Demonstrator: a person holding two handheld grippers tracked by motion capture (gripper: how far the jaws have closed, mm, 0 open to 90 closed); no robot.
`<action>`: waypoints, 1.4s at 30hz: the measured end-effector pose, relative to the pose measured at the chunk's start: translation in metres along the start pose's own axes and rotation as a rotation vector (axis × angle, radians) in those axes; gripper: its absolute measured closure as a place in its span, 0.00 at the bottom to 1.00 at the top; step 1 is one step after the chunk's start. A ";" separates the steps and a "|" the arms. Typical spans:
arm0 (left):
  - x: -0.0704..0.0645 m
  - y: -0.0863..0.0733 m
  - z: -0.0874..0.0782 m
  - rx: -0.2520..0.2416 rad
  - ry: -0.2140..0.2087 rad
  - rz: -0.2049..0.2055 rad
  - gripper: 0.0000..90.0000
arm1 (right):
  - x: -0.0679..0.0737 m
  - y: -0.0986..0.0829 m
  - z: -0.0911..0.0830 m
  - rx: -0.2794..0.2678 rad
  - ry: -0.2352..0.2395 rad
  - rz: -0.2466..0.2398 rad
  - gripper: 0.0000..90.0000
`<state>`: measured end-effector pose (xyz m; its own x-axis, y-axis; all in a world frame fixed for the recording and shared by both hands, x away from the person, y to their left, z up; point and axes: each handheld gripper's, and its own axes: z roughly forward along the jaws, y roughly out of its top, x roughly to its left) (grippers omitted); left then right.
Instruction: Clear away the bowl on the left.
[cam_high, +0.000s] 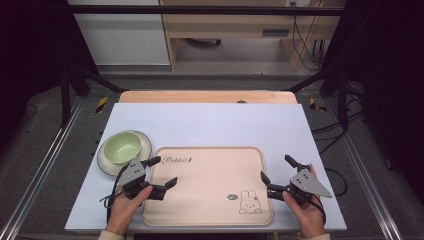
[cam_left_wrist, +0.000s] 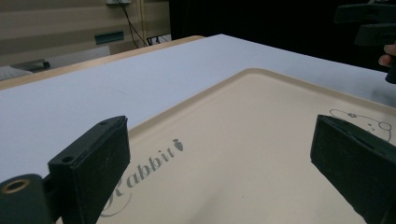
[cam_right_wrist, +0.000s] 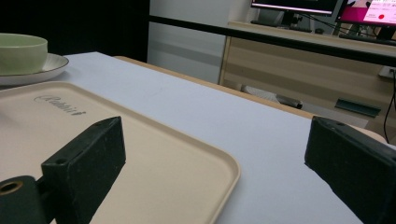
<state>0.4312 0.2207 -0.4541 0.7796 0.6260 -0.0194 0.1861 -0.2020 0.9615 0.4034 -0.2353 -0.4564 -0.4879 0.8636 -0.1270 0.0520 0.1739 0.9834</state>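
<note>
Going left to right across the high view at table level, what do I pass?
Saucer with green bowl → left gripper → tray → right gripper.

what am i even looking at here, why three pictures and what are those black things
A person sits at a table and holds a hand tool in each hand: the left gripper and the right gripper, each with two black jaws. Both stand open and hold nothing.

The high view comes from a fixed camera above the table. The other two come from small cameras riding on the grippers, so the black blocks at the bottom of each are that gripper's own jaws.

On the table lies a beige tray printed with "Rabbit" and a small rabbit drawing. The grippers flank it, one at each side edge. Beside its far left corner a green bowl sits on a pale plate.
</note>
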 end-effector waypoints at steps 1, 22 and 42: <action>-0.001 0.000 0.000 0.004 -0.003 -0.002 0.05 | 0.000 0.000 0.000 0.007 0.001 0.000 0.06; 0.004 0.018 -0.013 -0.055 0.064 -0.023 0.05 | -0.002 0.000 0.000 0.022 -0.021 0.028 0.05; 0.015 0.037 -0.034 -0.017 0.187 0.021 0.06 | -0.001 0.004 -0.006 0.003 -0.042 0.044 0.05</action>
<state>0.4294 0.2486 -0.4089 0.6585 0.7509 0.0506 0.1591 -0.2046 0.9658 0.3992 -0.2382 -0.4519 -0.4481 0.8896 -0.0887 0.0752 0.1364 0.9878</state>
